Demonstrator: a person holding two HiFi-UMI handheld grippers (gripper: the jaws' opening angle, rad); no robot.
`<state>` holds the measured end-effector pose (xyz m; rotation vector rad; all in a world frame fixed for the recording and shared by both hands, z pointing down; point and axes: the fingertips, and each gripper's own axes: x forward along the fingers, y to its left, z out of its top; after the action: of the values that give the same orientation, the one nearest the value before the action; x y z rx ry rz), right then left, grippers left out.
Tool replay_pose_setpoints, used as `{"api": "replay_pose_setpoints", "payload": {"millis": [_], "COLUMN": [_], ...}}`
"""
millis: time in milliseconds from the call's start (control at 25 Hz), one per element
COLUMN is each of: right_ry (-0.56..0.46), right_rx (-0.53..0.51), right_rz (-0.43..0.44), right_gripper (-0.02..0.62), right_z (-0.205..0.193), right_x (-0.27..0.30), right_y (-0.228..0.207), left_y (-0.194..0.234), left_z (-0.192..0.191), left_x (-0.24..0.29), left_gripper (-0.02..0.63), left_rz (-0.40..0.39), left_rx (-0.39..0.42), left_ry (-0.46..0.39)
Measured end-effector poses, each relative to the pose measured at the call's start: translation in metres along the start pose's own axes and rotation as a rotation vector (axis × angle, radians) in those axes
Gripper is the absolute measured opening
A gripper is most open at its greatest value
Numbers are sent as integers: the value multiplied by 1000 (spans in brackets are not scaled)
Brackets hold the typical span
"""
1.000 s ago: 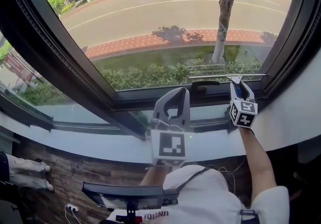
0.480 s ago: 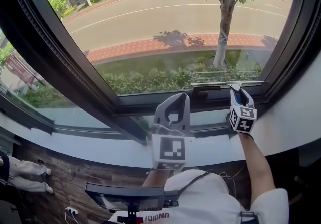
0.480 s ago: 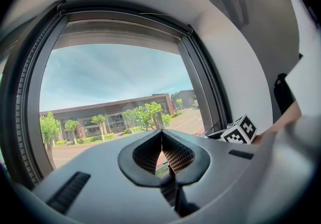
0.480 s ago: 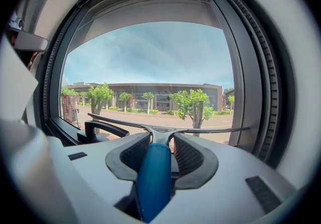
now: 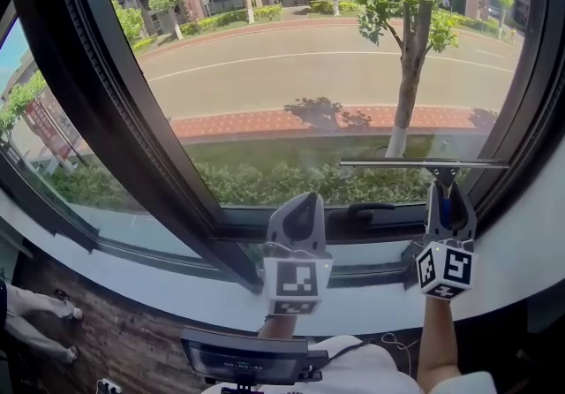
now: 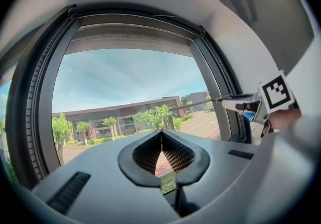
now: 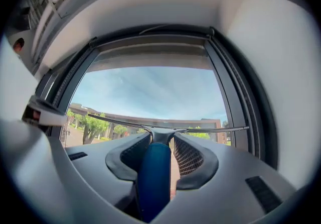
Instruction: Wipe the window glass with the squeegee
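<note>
1. Against the lower right of the big clear window glass [image 5: 309, 74], the squeegee with the blue handle and thin metal blade [image 5: 415, 163] has its blade lying level, left to right, with the handle pointing straight down.
2. Blade's right tip is just beside the dark window frame [image 5: 521, 118]. Loads of open pane above and to the left.
3. Right gripper [image 5: 446, 198] points up, forearm straight below it, jaws clamped on the blue handle.
4. Left gripper [image 5: 298, 207] sits mid-window by the white sill [image 5: 177, 286], jaws pressed together on nothing.
</note>
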<state>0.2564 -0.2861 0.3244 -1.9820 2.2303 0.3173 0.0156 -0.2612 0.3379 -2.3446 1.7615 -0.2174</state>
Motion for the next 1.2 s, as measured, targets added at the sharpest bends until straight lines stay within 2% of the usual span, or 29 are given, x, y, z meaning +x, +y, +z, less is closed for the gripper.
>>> {"api": "replay_pose_setpoints", "payload": {"millis": [200, 360, 600, 960, 1200], "right_ry": [-225, -299, -328, -328, -326], "right_rx": [-14, -25, -21, -54, -39], "right_rz": [-20, -25, -16, -2, 0], "right_gripper": [150, 150, 150, 150, 150], "right_z": [96, 128, 138, 139, 137], "right_x": [-1, 3, 9, 13, 13], "right_y": [15, 22, 34, 45, 47], "left_y": [23, 33, 42, 45, 44], "left_z": [29, 57, 81, 87, 90], "left_x": [10, 18, 20, 20, 18], "left_gripper": [3, 3, 3, 3, 3], "left_rz": [49, 76, 98, 94, 85], "left_rx": [-10, -3, 15, -3, 4], "left_ry": [-82, -151, -225, -244, -253]}}
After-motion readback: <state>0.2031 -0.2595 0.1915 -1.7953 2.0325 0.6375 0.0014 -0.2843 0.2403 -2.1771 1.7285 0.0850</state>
